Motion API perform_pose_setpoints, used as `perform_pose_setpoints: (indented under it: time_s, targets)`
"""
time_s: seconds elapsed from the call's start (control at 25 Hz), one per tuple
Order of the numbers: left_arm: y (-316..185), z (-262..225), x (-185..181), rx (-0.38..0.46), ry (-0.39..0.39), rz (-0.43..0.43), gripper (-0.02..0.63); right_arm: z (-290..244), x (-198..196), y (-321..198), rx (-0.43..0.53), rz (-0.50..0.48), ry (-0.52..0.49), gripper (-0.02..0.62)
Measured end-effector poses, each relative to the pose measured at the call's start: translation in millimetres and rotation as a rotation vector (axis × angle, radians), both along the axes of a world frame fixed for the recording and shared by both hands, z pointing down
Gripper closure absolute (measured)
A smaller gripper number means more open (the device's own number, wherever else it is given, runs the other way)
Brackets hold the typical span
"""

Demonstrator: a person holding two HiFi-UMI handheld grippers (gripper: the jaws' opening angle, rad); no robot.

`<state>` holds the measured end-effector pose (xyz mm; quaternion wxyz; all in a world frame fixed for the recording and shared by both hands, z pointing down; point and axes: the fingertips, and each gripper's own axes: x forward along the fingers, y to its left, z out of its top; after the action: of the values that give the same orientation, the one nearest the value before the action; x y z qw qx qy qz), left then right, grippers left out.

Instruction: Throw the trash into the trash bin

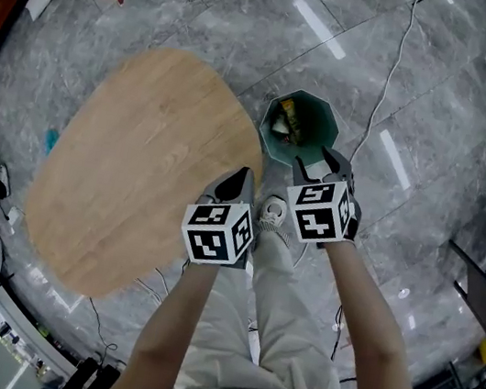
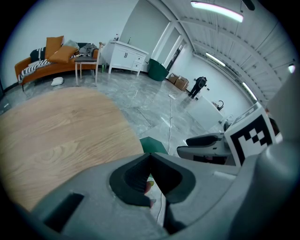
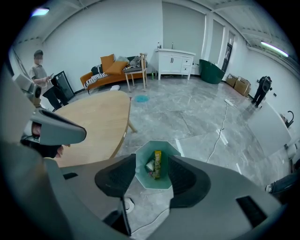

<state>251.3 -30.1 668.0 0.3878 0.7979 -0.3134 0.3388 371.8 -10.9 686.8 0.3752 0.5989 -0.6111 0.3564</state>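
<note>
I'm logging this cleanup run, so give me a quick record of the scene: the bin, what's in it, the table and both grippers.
bin: green trash bin, open-topped, on the grey floor beside the table
bin contents: yellow wrapper and a white scrap
table: wooden table, rounded, left of the bin in the head view
left gripper: jaws together, nothing seen held
right gripper: jaws apart, empty, above the bin

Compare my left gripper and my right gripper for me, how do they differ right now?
The left gripper has its jaws together; the right gripper has its jaws apart, with nothing between the pads. The right gripper hangs above the green trash bin, which shows between its jaws; the left gripper sits by the edge of the wooden table, beside the bin. Both point steeply downward.
</note>
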Motion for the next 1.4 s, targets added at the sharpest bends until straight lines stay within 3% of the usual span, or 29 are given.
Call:
perform_pose_setpoints:
  time_s: [0.2,0.4,0.6,1.4]
  targets:
    - [5.0,-3.7,-3.6,0.003,0.007,0.0,0.597,-7.4,-4.4,3.7,0.019,0.011,-0.009,0.404]
    - [8.5,-4.6,-13.8,0.003,0.012,-0.007,0.597,-13.5,-7.0,6.2,0.049,0.033,0.033,0.522]
    - [12.0,-6.8,-25.2,0.012,0.014,-0.01,0.597,-18.3,-13.5,11.5,0.061,0.048,0.048,0.575]
    - [31.4,-14.9,-83.6,0.03,0.06,-0.015,0.597,-33.7,-75.8,31.5,0.113,0.081,0.056,0.586]
